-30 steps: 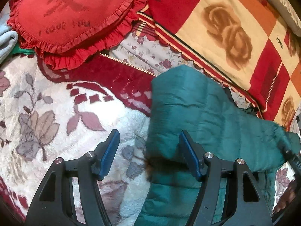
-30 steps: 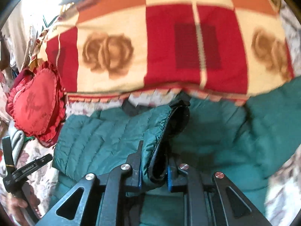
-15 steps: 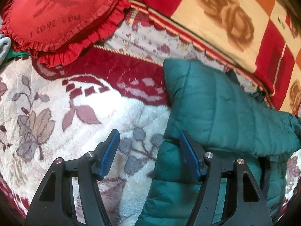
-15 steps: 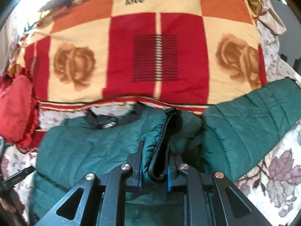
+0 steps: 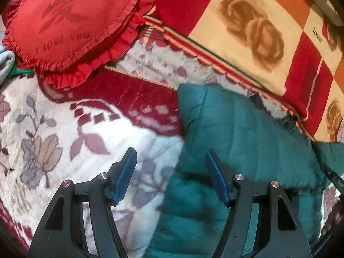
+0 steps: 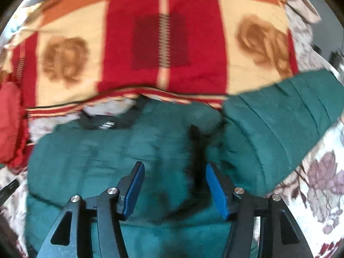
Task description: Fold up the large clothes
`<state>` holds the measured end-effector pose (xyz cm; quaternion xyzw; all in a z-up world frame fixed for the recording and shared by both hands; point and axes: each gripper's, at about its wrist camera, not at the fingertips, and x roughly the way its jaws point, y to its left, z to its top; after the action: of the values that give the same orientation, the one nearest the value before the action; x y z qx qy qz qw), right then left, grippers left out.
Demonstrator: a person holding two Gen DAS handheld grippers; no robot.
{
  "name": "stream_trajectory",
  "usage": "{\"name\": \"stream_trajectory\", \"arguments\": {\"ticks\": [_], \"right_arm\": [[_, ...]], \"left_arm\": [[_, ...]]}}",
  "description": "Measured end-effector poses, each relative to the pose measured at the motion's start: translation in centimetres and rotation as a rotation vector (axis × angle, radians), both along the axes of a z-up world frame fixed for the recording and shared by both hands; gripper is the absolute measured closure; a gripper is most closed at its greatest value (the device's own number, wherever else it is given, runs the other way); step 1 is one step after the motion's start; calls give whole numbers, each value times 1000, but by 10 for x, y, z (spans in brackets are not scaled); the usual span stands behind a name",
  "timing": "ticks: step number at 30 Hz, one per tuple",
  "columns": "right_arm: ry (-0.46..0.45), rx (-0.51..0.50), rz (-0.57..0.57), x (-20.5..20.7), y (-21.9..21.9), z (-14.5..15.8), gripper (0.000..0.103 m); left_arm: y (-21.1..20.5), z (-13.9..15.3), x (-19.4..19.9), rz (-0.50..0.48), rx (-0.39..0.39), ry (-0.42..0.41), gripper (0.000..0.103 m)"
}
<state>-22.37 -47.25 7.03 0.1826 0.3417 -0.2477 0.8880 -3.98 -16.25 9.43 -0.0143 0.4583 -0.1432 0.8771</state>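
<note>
Released a moment ago, the dark-trimmed edge of the green jacket now lies flat on the garment's body, where earlier the right hand-held gripper had it pinched upright; its jaws have just been opening and stand about half apart, holding nothing, the dark edge lying below and between them, nearer the right-hand pad.

From the left wrist, the left hand-held gripper is wide open and empty, over the jacket's left border, one pad above the floral bedspread, the other above green quilting. The folded flap lies ahead and to the right of it. A red heart cushion sits well beyond.

From the right wrist, the jacket spreads across the bed below a checked rose blanket. One sleeve still juts out to the right, its long axis running up and away toward the blanket. The right hand is clearly nearer that sleeve, so I'd expect it to take the next fold inward.
</note>
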Motion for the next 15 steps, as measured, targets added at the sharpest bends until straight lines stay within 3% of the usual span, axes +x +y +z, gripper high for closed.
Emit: {"name": "stream_trajectory", "arguments": {"ticks": [2,7,12,15], "right_arm": [[-13,10,78,9,16,7,46],[19,-17,228,51,55,-7,46],[70,-107,228,87,67,-37,46],[88,-67,204,100,54,-55,46]], "left_arm": [[-9,2,4,0,-5,-8,37],[-35,-12,18,-12,86,-10,37],[-42,-36,24,-9,129,15,36],[-40,-42,28,9,124,18,23]]}}
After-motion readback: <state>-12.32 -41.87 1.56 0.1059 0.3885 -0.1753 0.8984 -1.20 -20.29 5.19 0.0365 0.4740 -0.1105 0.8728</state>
